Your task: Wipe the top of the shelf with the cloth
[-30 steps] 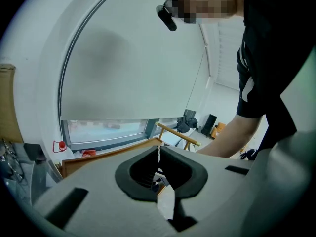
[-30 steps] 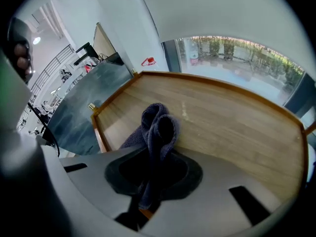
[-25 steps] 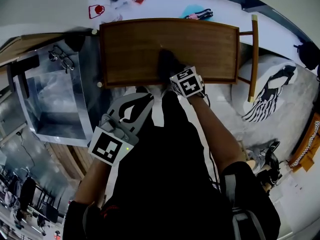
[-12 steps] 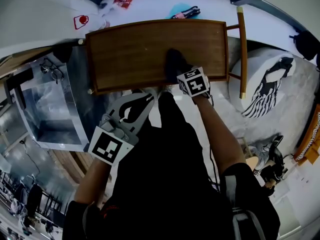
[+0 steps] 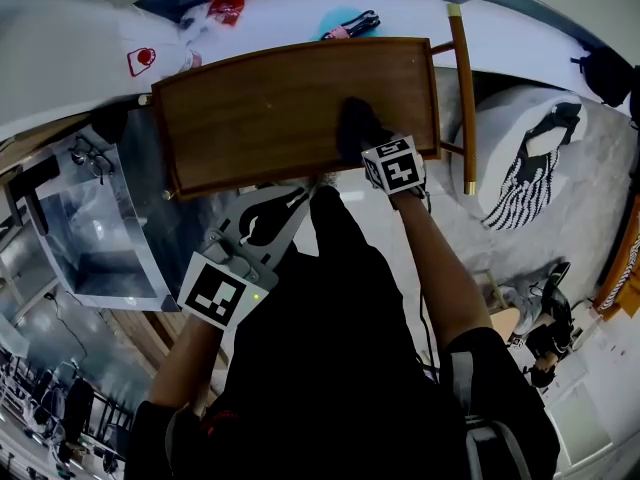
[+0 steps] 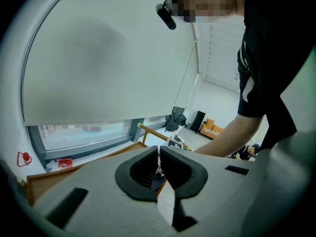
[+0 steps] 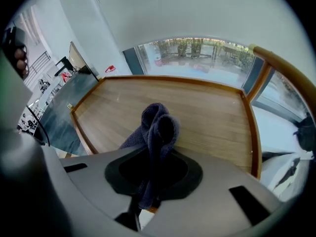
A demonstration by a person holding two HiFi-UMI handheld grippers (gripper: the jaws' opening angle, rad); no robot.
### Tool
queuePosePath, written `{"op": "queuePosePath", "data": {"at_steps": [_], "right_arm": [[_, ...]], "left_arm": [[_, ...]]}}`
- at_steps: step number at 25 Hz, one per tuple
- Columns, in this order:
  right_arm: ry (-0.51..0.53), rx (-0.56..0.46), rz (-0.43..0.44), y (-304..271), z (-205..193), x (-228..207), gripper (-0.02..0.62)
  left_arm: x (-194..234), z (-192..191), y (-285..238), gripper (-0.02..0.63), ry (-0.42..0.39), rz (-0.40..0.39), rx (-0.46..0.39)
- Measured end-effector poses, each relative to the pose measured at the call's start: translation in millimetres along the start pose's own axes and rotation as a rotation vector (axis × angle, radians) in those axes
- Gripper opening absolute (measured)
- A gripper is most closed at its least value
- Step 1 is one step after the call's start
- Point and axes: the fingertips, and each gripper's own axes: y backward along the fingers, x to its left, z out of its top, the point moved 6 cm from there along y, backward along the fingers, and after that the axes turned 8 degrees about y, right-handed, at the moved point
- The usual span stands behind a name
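The shelf top (image 5: 260, 108) is a brown wooden board with a raised rim, seen from above in the head view. A dark blue cloth (image 5: 357, 128) rests on its front right part. My right gripper (image 5: 368, 146) is shut on that cloth, its marker cube just behind. In the right gripper view the cloth (image 7: 157, 127) bunches up out of the right gripper (image 7: 150, 181) over the wood of the shelf top (image 7: 207, 112). My left gripper (image 5: 300, 196) hangs in front of the shelf, below its front edge. The left gripper (image 6: 159, 157) is shut with nothing between its jaws.
A glass-sided case (image 5: 95, 238) stands left of the shelf with eyeglasses (image 5: 85, 156) on it. A wooden rail (image 5: 460, 88) runs along the shelf's right side, with a white patterned cushion (image 5: 525, 163) beyond. A red item (image 5: 226, 8) and a teal item (image 5: 345, 23) lie on the ledge behind.
My right gripper has slid the cloth to the right along the shelf's front part. The left gripper has stayed where it was.
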Motion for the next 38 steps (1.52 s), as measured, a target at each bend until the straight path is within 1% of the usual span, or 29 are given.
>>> {"op": "queuePosePath", "data": {"at_steps": [6,11,20,30,38], "right_arm": [[-0.041,0.002,-0.036,11,-13,-26,0.050],[-0.055,0.002,-0.071,19,-21,-45,0.049],[-0.078,0.017,-0.113,32,-30,-67,0.049],[-0.092,0.018,-0.153,43,-32,-77,0.049],[-0.078,-0.004,-0.187,56,-22,-75,0.049]], "left_arm": [[-6,6,-16,0.032,-0.013,-0.016,0.005],[-9,10,-28,0.032,-0.016,-0.031,0.011],[-13,20,-45,0.032,-0.031,-0.058,0.014],[-14,27,-49,0.032,-0.040,-0.074,0.009],[-8,35,-32,0.032,-0.050,-0.050,-0.014]]}}
